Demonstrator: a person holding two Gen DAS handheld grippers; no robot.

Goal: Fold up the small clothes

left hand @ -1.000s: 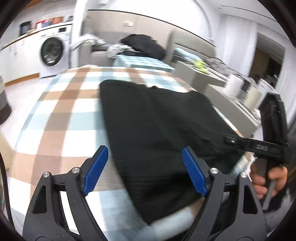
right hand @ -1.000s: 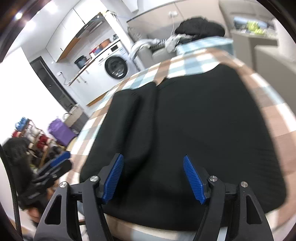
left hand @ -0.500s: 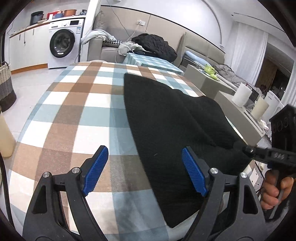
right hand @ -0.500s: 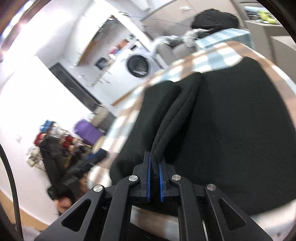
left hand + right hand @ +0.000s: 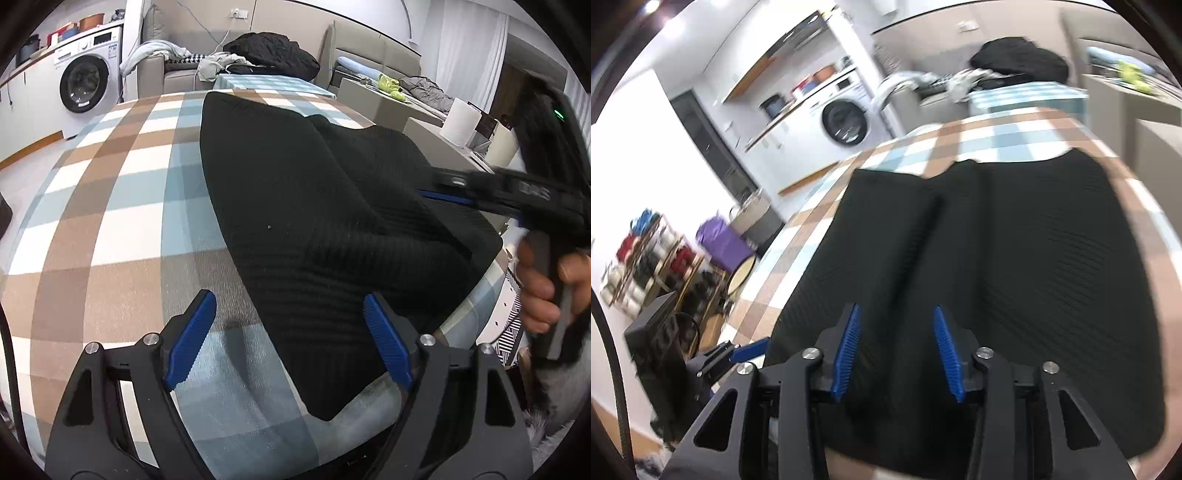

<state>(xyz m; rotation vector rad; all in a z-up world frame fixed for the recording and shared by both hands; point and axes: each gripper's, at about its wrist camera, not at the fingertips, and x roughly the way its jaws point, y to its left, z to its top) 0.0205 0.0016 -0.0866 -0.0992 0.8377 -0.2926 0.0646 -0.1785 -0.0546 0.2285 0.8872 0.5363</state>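
Observation:
A black ribbed garment (image 5: 314, 206) lies on the checked tablecloth (image 5: 110, 206), with one side folded over toward the middle, leaving a raised fold line (image 5: 923, 236). My left gripper (image 5: 288, 332) is open and empty, low over the near left corner of the garment. My right gripper (image 5: 894, 347) is open, its blue pads just above the garment's near edge by the fold. In the left wrist view the right gripper (image 5: 461, 192) shows at the right, held by a hand.
A washing machine (image 5: 86, 83) stands at the back left. A sofa with heaped clothes (image 5: 273, 50) is behind the table. A paper roll (image 5: 460, 122) stands on a side surface at the right. Shelves and a purple bag (image 5: 724, 240) are left of the table.
My right gripper was shut on the garment's fold half a second ago and has now opened, letting it drop flat. My left gripper stayed open and shifted slightly.

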